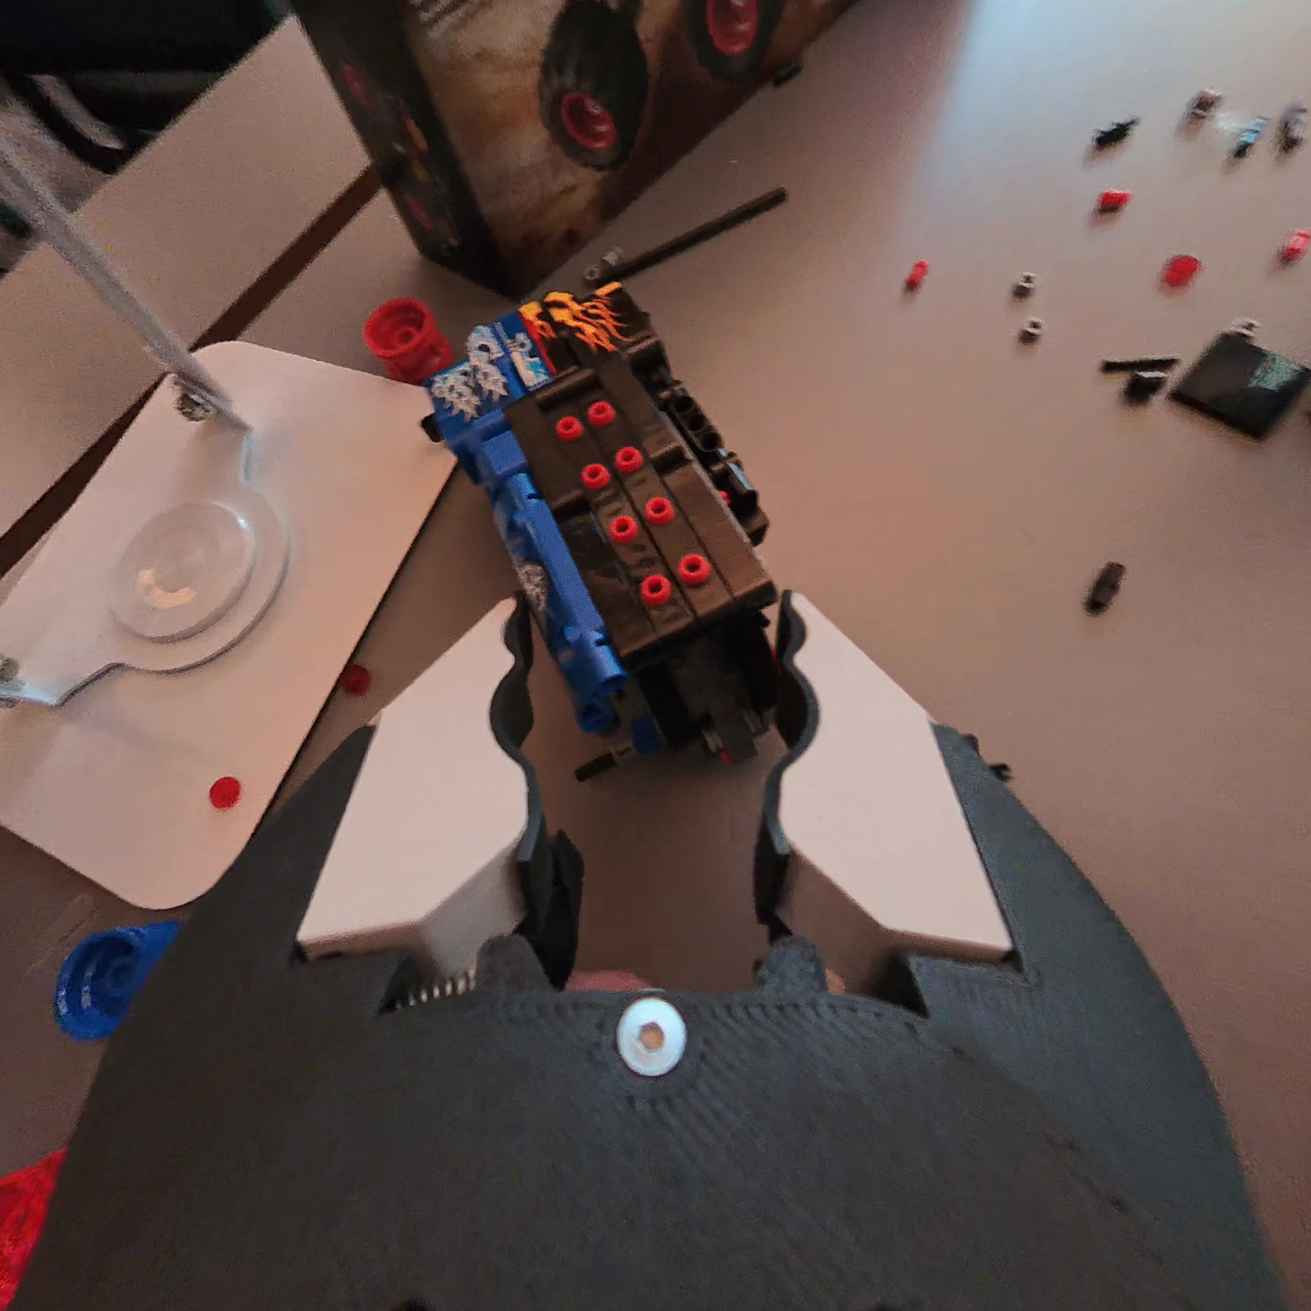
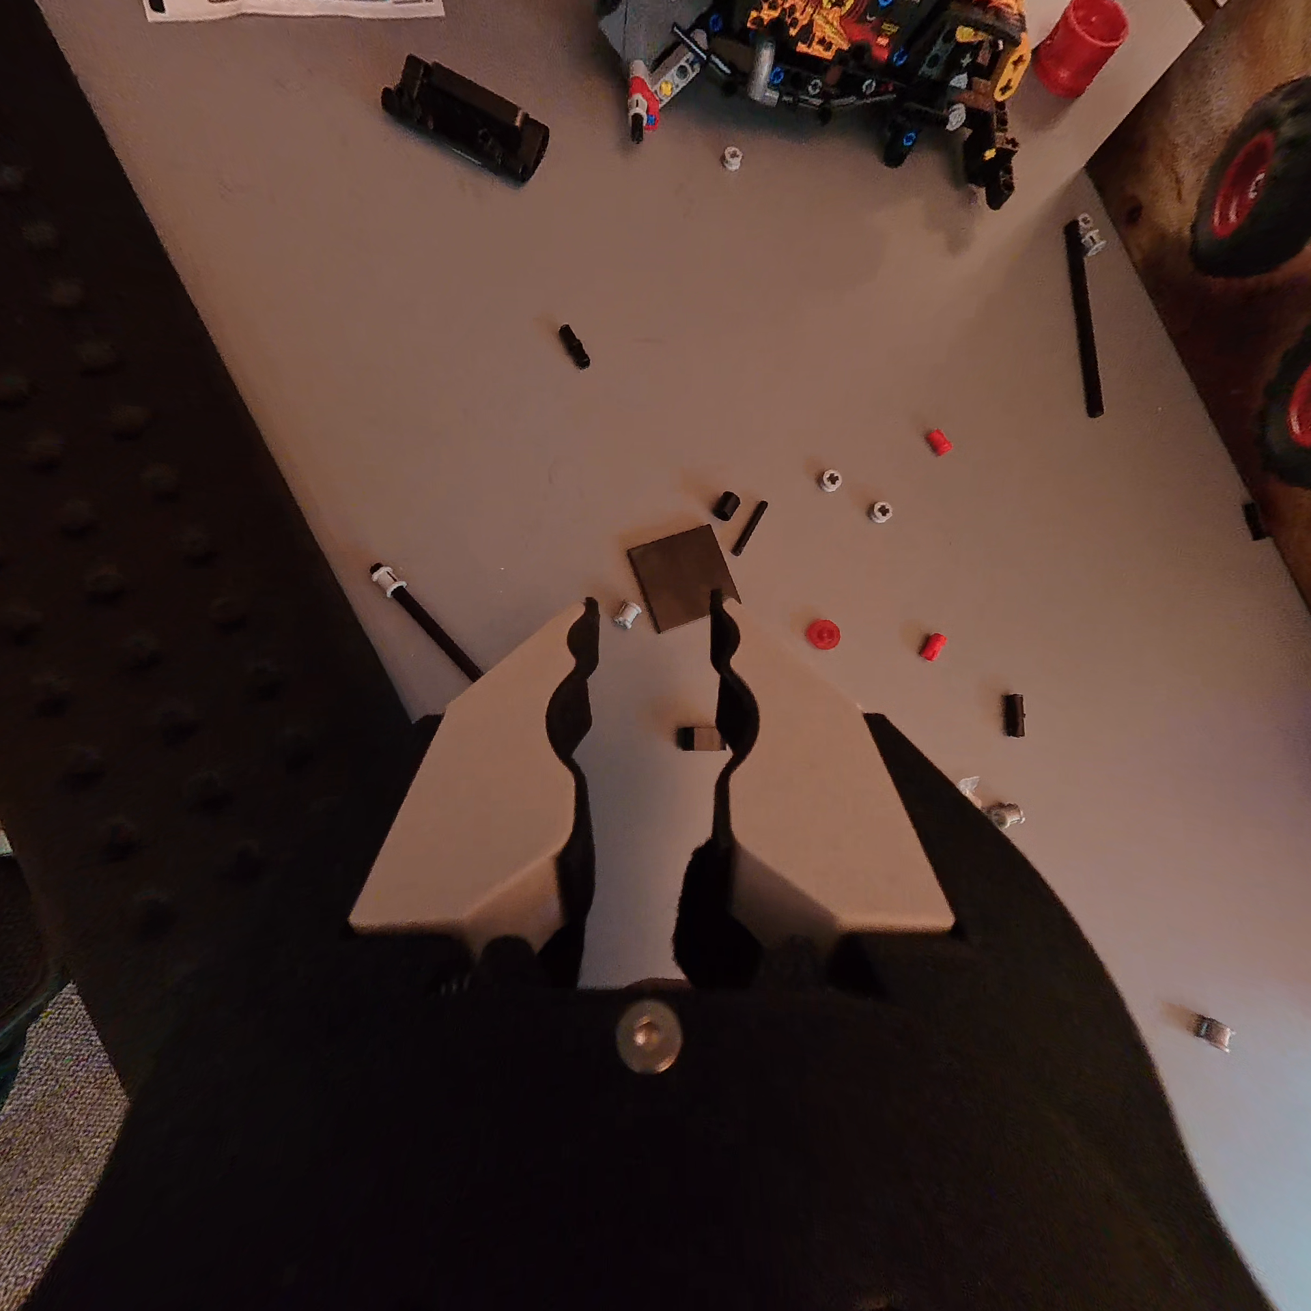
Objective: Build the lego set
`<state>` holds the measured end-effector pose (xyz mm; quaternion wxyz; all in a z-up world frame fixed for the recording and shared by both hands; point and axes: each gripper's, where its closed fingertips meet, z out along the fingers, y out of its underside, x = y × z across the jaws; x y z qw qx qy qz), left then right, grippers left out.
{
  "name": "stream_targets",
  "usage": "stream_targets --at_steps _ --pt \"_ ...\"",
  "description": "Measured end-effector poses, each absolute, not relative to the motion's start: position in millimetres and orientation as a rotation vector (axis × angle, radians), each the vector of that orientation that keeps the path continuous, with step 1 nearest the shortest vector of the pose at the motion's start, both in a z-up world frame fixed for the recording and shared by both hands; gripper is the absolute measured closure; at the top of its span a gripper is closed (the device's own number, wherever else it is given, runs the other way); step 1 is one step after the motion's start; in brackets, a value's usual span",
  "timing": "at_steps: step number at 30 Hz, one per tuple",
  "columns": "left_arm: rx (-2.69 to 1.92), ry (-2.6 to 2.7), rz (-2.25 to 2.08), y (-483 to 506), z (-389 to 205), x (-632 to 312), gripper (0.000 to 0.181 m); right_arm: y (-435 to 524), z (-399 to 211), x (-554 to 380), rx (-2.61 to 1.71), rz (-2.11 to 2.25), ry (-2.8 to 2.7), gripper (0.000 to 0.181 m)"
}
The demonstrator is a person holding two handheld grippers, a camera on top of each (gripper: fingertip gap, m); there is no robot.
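Observation:
A black and blue lego assembly (image 1: 624, 511) with red pins on top and flame stickers at its far end lies on the table. My left gripper (image 1: 653, 624) is open, with its jaws on either side of the assembly's near end; I cannot tell whether they touch it. My right gripper (image 2: 654, 603) is open and empty, low over loose parts. A dark square tile (image 2: 681, 574) and a small grey pin (image 2: 626, 613) lie just past its tips. A small black and tan piece (image 2: 699, 738) lies between the jaws, beside the right one.
The set's box (image 1: 532, 128) stands behind the assembly, with a red hub (image 1: 408, 340) beside it. A white stand base (image 1: 213, 603) lies to the left, a blue hub (image 1: 106, 979) near it. A larger build (image 2: 851, 64), a black panel (image 2: 465, 117), a long axle (image 2: 1082, 319) and scattered pins lie ahead. Spacing between my two grippers at the tips: around 25 cm. The dark square tile (image 2: 681, 574) is about 4 cm from my right fingertips and 20 cm from my left. Seen from the left wrist view (image 1: 1255, 379) as well.

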<state>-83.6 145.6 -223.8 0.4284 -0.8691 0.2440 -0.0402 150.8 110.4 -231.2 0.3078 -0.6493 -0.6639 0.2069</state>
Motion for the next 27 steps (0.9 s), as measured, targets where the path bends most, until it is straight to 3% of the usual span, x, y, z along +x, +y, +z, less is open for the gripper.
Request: stream_targets --at_steps 18,22,27 --pt "-2.041 0.829 -0.339 136 -223 -19 0.118 106 -224 133 -1.639 0.628 -1.723 0.151" --pt "-2.108 0.842 -0.268 127 -230 -28 0.097 101 -217 121 -1.595 0.639 -1.733 0.15" --pt "-2.186 0.808 -0.279 92 -222 -46 0.093 100 -212 107 -1.553 0.66 -1.723 0.151"
